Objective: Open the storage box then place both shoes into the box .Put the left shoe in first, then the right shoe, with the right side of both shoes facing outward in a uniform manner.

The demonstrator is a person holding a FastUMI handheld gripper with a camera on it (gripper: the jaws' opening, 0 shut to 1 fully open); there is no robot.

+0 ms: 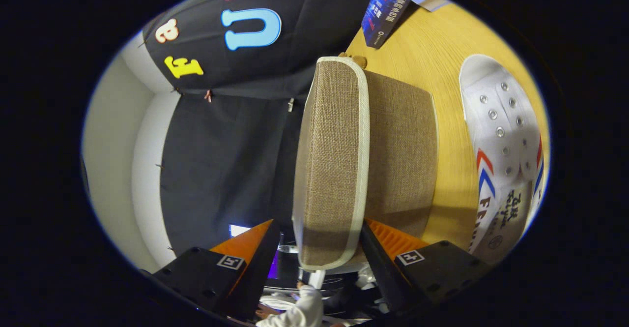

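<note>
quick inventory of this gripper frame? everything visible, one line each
storage box: 1, brown woven fabric, on the table, just ahead of the fingers
box lid: 1, brown with pale trim, its edge between the fingers
shoe: 1, white with red and blue stripes, on the table beside the box
table: 1, light wood
booklet: 1, dark blue, on the table beyond the box
person's sleeve: 1, white, behind the fingers
gripper: 1, fingers either side of the lid edge; contact unclear

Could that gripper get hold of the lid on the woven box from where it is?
Probably yes: the gripper is open with the lid of the storage box already between its fingers, nothing else in the gap. Neither finger clearly presses it yet.
</note>
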